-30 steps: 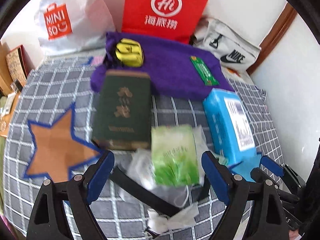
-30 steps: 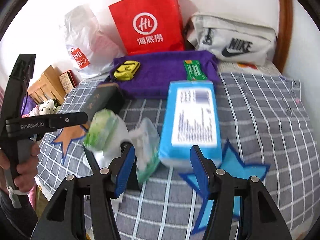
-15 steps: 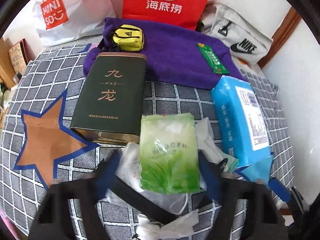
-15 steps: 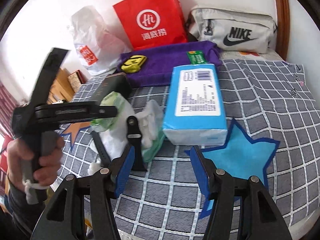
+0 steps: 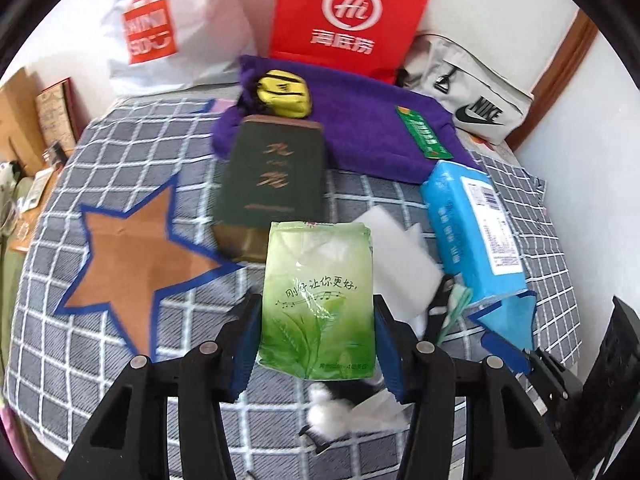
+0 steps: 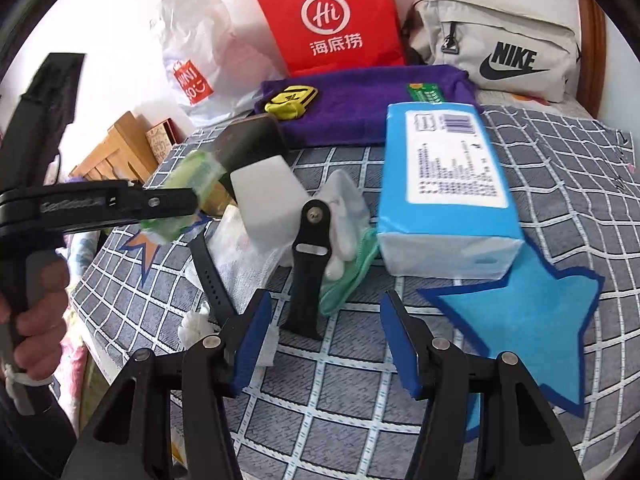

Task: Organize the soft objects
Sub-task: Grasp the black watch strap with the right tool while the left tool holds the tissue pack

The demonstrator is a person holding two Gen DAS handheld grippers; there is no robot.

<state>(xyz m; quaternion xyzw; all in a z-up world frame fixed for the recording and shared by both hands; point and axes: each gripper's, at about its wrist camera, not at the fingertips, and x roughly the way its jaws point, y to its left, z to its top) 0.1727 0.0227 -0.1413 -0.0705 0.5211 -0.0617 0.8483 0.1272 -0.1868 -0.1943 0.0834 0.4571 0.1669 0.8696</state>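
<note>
Closing in from wide apart a second ago, the left gripper point(image 5: 316, 336) now has its blue fingers point(image 5: 244, 340) clamped on both sides of the green tissue pack point(image 5: 318, 300), which sits between them, raised above the checked bed cover point(image 5: 132, 360). Beyond the fingertips lies the dark green tin point(image 5: 274, 180). Right gripper point(image 6: 324, 340) hangs with fingers apart, nothing between them, the black strap point(image 6: 306, 276) just ahead and the blue tissue pack point(image 6: 444, 184) ahead to the right.
</note>
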